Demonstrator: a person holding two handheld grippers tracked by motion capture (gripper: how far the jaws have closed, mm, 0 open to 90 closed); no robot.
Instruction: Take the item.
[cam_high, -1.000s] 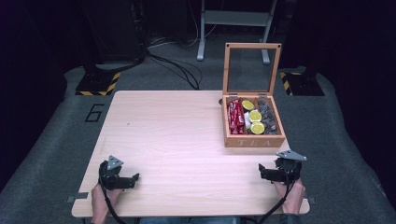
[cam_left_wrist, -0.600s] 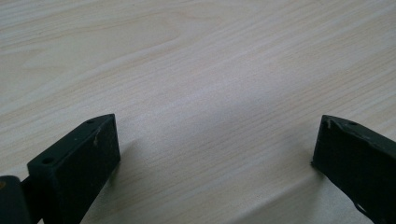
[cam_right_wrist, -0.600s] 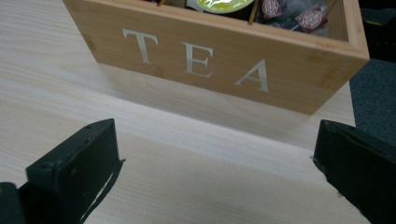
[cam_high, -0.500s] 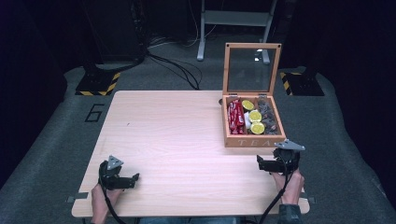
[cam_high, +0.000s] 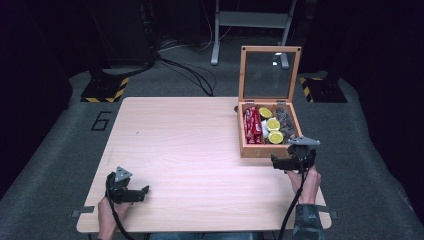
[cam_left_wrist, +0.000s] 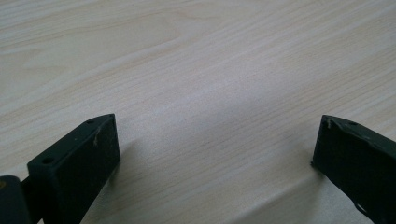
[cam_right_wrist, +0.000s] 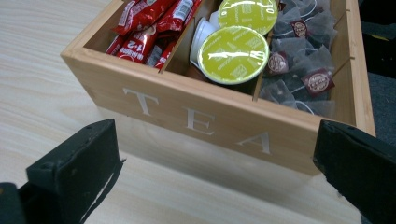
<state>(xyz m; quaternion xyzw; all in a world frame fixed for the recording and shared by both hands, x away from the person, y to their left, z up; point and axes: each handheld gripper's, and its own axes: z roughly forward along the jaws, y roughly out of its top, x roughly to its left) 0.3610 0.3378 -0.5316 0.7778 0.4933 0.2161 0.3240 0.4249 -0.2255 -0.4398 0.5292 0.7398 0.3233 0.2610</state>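
Tea box (cam_high: 269, 131) at tabletop's (cam_high: 190, 150) far right, lid up, contents untouched. Right gripper (cam_high: 280, 161) just before its front wall, jaws wide, empty. Left gripper (cam_high: 141, 192) idle, jaws apart. Work barely begun; picking remains.

This is looking like a lab or recording studio rather than a home; a lone pale wooden table (cam_high: 200, 165) is standing on grey carpet (cam_high: 65, 165) marked with a number 6 (cam_high: 101, 120); black walls are closing in all around; at 11 o'clock a dark stand on a yellow-and-black striped base (cam_high: 106, 90) is trailing cables (cam_high: 190, 75) across the floor; at 12 o'clock a grey metal frame (cam_high: 252, 25) is standing; another striped base (cam_high: 320, 90) is sitting at 2 o'clock.
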